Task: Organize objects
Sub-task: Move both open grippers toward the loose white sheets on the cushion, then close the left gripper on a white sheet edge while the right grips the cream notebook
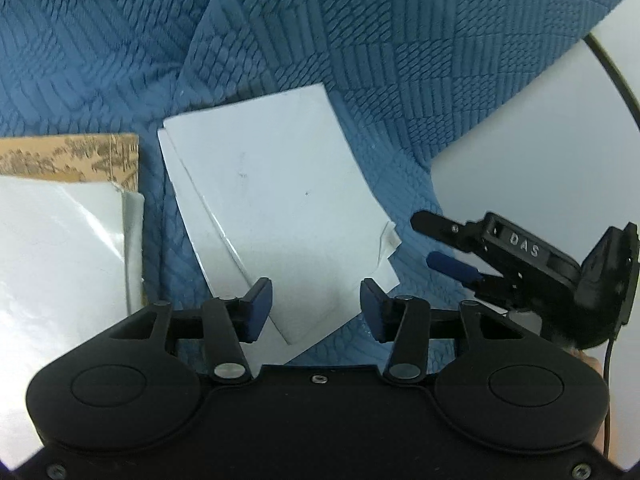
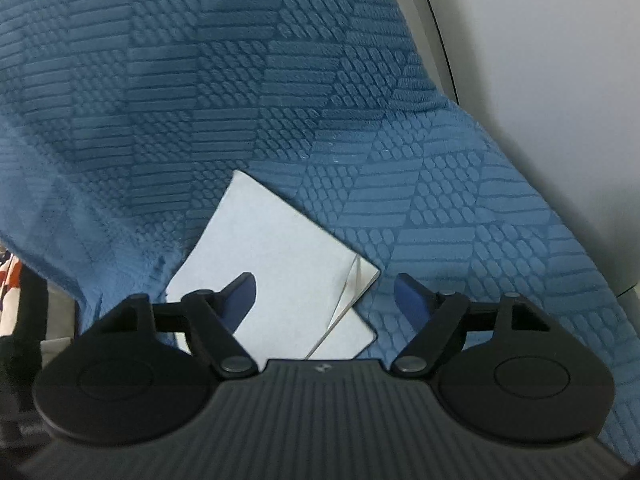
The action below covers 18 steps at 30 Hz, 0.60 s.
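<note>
A small stack of white paper sheets [image 1: 276,208] lies on a blue textured cloth [image 1: 280,32], one corner curled up. My left gripper [image 1: 316,312] is open just above the near edge of the sheets, holding nothing. My right gripper [image 1: 430,242] shows at the right of the left wrist view, jaws apart, beside the sheets' curled corner. In the right wrist view the same sheets [image 2: 276,252] lie on the cloth [image 2: 240,80], and my right gripper [image 2: 324,300] is open over their near right corner, empty.
A brown cardboard piece [image 1: 80,156] with a glossy white sheet [image 1: 60,248] on it lies at the left. A white surface [image 1: 540,128] with a thin black cable [image 1: 616,76] borders the cloth on the right.
</note>
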Tool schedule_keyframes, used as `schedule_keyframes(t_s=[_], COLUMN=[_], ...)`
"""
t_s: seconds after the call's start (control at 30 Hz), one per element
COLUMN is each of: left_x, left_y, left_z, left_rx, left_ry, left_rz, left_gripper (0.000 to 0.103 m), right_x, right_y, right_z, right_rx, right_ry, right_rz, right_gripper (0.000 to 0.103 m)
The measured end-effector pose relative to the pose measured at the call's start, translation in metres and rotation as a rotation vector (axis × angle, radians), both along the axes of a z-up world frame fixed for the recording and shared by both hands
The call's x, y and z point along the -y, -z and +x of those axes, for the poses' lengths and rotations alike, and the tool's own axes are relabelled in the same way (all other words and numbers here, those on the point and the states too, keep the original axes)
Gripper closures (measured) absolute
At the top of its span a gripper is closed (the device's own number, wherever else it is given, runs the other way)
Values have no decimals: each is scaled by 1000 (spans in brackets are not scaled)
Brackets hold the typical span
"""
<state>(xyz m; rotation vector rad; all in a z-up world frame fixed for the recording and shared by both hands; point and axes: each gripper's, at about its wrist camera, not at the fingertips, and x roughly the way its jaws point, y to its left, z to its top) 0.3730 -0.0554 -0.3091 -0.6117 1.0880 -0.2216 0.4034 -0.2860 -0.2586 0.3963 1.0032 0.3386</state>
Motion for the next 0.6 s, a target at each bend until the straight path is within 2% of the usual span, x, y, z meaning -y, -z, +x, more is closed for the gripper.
schedule_keyframes(t_s=[0.1,0.27,0.4,0.53,0.6], left_x=[2,11,10,3,1], left_y=[11,22,23,27,29], left_z=[5,9,10,8,8], left_rx=[-44,-79,-72,-76,-79], left_ry=[-6,8,1,-25,-30], left_rz=[-12,10,28,-13,-22], left_gripper=[65,65,65,66,67], right_x=[-1,-5,-9,-9,-6], right_y=[6,18,24,25,25], right_z=[14,32,38,40,40], right_rx=[-15,-23,-16,-18,-39], right_ry=[-7,-32,-68,-93,-99], right_rz=[-7,-46,-58,-52,-10], right_gripper=[30,33,34,34,34])
